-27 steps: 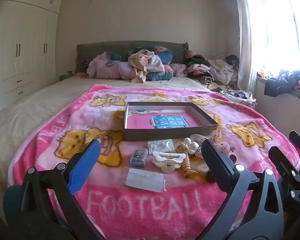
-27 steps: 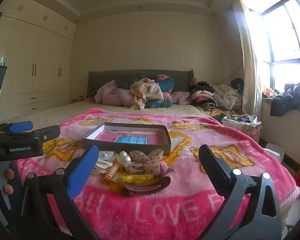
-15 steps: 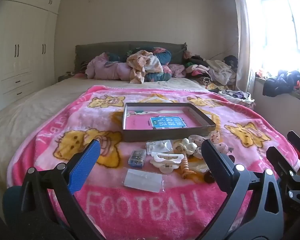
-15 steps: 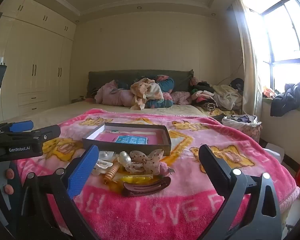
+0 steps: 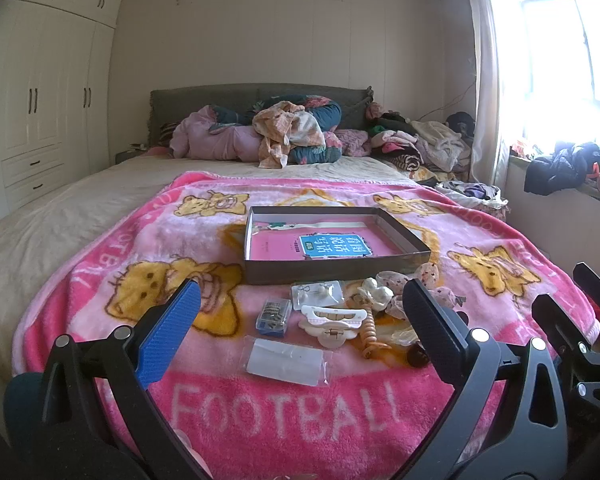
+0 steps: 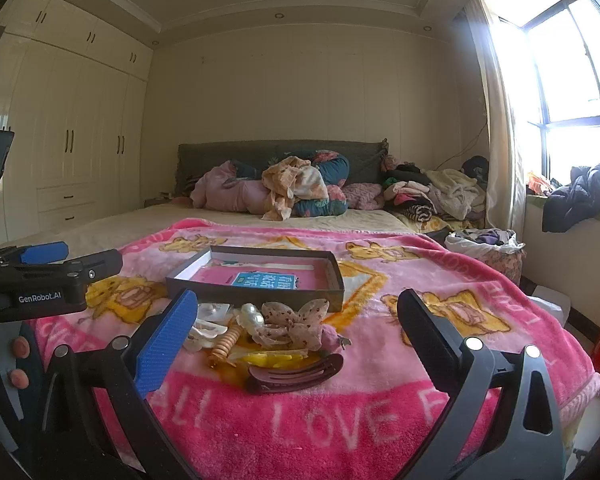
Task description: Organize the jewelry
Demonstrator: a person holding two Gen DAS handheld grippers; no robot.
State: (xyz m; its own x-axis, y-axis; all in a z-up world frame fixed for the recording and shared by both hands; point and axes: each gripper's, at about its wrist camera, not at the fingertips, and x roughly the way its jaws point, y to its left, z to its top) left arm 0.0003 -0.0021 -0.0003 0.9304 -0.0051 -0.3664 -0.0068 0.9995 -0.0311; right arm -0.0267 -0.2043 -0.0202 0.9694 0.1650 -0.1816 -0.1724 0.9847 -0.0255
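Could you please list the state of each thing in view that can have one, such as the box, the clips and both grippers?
Left gripper: open, holding nothing.
Right gripper: open, holding nothing.
Shallow box: lidless, a pink book lying flat inside.
White hair claw: lying on the blanket, outside the box.
Brown hair claw: lying on the blanket.
Small clear case: lid down, on the blanket.
Wardrobe doors: shut.
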